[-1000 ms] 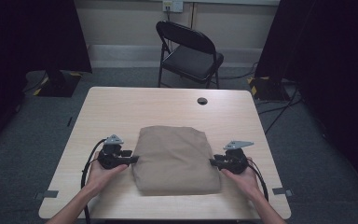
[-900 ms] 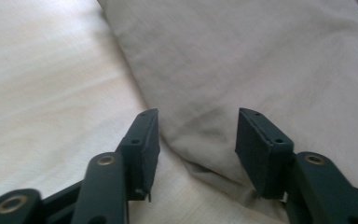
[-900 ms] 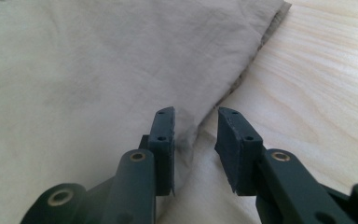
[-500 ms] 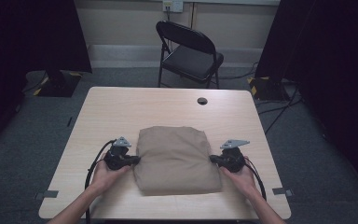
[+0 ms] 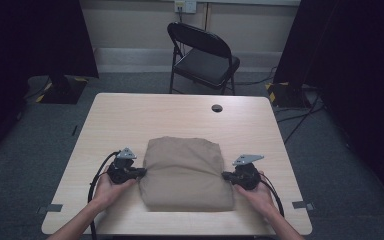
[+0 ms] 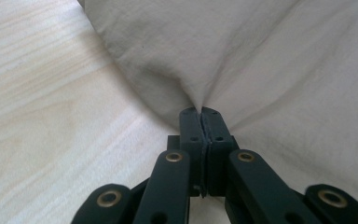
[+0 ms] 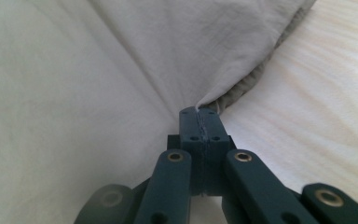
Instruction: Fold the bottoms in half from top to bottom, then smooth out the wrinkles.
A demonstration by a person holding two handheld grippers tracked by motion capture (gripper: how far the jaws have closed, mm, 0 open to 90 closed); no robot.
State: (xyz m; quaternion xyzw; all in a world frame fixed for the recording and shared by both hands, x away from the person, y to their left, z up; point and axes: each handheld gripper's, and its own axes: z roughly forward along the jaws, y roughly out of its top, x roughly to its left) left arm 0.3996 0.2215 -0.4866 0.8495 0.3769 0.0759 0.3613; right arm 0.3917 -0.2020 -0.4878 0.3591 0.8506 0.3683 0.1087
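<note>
Both hand-held grippers pinching the side edges of a folded tan cloth, grip step just finishing.

The left hand-held gripper [image 5: 141, 172], lying at the lower left of the high view, is squeezing a pucker of the folded tan cloth [image 5: 186, 172] between jaws that have just been closing, and the right hand-held gripper [image 5: 226, 176] at the lower right is doing the same on the opposite edge, its jaws also pressed together on fabric. The cloth is lying flat on the near half of the worktop [image 5: 130, 120], centred between the two hands. Farther up, a folding chair [image 5: 202, 55] is standing behind the worktop. The grasp looks to be completing; the next move probably calls for lifting or pulling both edges together, evenly, so the folds are not slipping free.
</note>
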